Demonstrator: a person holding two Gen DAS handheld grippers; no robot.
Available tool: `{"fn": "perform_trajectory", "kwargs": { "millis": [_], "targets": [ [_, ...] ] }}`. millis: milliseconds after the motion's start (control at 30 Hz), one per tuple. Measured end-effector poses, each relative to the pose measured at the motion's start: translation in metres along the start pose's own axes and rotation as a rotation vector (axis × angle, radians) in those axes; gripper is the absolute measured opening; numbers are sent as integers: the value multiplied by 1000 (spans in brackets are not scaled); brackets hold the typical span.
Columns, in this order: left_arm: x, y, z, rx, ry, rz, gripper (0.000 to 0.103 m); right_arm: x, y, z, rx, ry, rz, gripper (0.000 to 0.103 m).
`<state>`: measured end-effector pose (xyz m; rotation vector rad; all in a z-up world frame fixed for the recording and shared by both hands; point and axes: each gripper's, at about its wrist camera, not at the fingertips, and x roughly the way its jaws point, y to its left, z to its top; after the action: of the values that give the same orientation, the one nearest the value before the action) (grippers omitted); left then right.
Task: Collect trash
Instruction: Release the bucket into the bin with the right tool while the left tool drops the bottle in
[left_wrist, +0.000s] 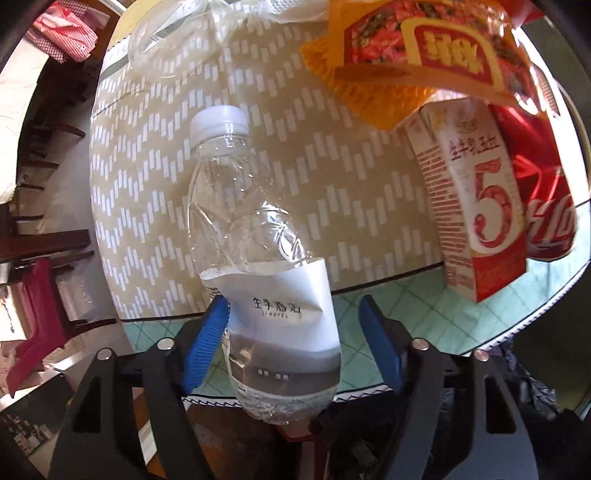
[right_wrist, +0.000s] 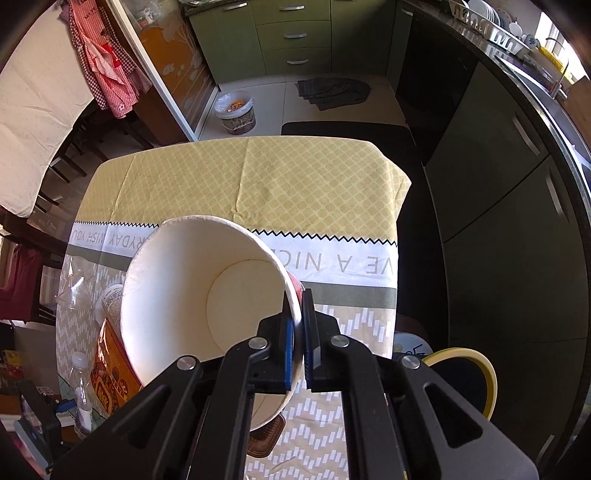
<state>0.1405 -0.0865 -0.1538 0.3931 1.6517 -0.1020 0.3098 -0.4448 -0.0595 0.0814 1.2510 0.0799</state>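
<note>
In the left wrist view a crushed clear water bottle with a white cap and white label stands at the table's near edge between the blue pads of my left gripper. The jaws are open; the left pad touches the bottle, the right pad stands apart. My right gripper is shut on the rim of a white paper noodle bowl and holds it tilted above the table. The bowl's red and orange outside hangs at the top of the left wrist view. The bottle also shows in the right wrist view.
A milk carton and a red cola can stand right of the bottle. A clear plastic cup lies at the far left. An orange snack box lies under the bowl. A lined bin stands on the floor beyond the table.
</note>
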Motion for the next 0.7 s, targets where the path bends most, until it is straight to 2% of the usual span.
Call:
{"fn": "perform_trajectory", "kwargs": {
  "millis": [67,100,133,233,267,300,367,400,467,500,700],
  "targets": [
    [9,-12,0,20,20,57,71,0,-1,-1,0,0,1,5],
    [14,-14,1,22,36,80,79,0,0,-1,-2,0,1,5],
    [15,-13,2,13,35,87,80,0,0,-1,-4,0,0,5],
    [13,-8,4,-13,40,23,74,1,0,0,-8,-2,-4,5],
    [12,-7,3,-10,33,23,67,1,0,0,-10,-3,-7,5],
    [9,-5,2,-3,24,39,52,2,0,0,-10,-4,-8,5],
    [1,3,1,-8,2,16,42,4,0,0,-9,-1,-3,5],
    [-1,9,2,-10,-6,6,23,5,-1,0,-7,0,-1,5],
    [-6,23,2,-24,-8,-60,24,6,-2,-1,-3,0,3,5],
    [-7,24,2,-24,-4,-69,24,6,-4,-1,2,0,7,5],
    [-30,17,-13,28,-64,-58,24,-5,-18,0,43,-20,33,5]
  ]
}}
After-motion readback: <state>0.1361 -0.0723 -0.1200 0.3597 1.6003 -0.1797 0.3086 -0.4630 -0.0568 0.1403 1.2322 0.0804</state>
